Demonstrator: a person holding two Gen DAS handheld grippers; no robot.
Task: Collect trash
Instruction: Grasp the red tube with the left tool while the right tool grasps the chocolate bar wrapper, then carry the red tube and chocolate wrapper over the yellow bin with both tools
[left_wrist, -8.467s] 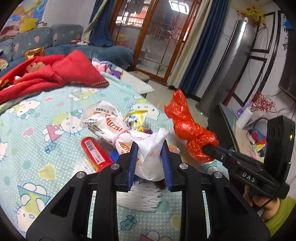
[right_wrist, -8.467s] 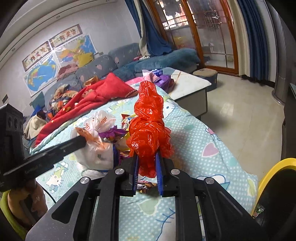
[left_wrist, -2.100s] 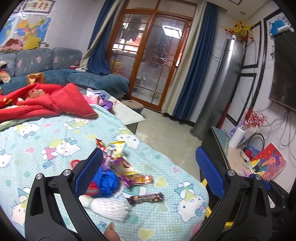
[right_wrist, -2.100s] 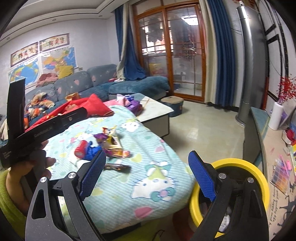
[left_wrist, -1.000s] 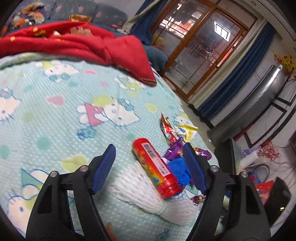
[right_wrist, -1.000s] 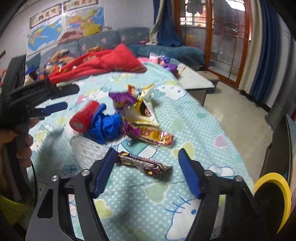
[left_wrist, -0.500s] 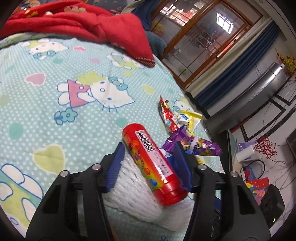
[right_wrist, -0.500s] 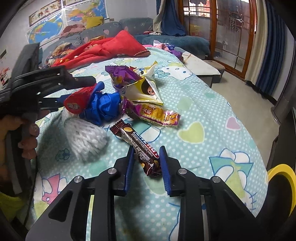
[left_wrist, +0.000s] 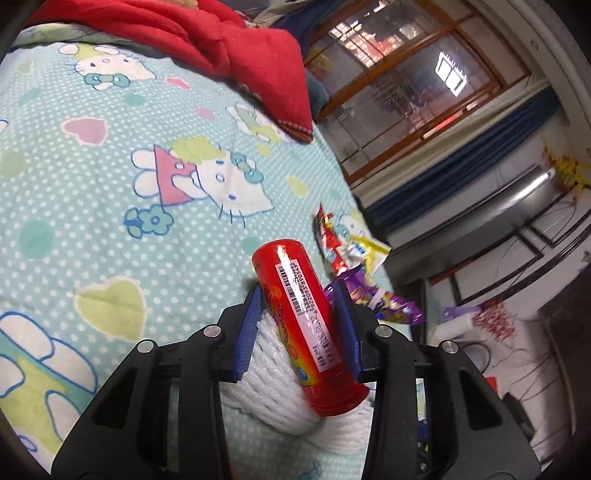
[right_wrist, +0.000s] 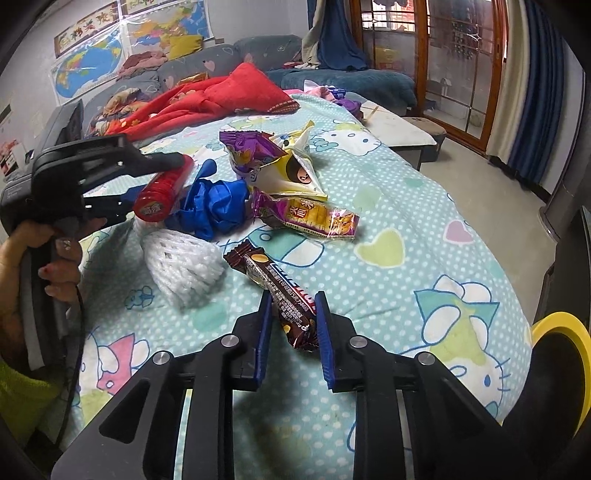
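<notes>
Here, left wrist view: left hand-held gripper (left_wrist: 300, 325) is clamped on the red tube (left_wrist: 304, 323), blue pads pressing both sides. The tube lies over the white foam net (left_wrist: 280, 398) on the bed (left_wrist: 110, 206), barcode label up. Loose snack wrappers (left_wrist: 354, 254) sit just past its far end. Red blanket (left_wrist: 236, 48) lies further up the bed.

Right wrist view: right hand-held gripper (right_wrist: 291, 325) is closed on the near end of the brown candy bar wrapper (right_wrist: 280, 291); the rest of it lies flat on the bed sheet. Beyond it: purple snack packet (right_wrist: 310, 216), yellow wrapper (right_wrist: 291, 173), crumpled blue plastic (right_wrist: 216, 206), white foam net just left of the bar. The left hand-held gripper shows at left, holding the red tube beside the blue plastic. Yellow bin (right_wrist: 565, 325) rim at lower right, off the bed edge.
</notes>
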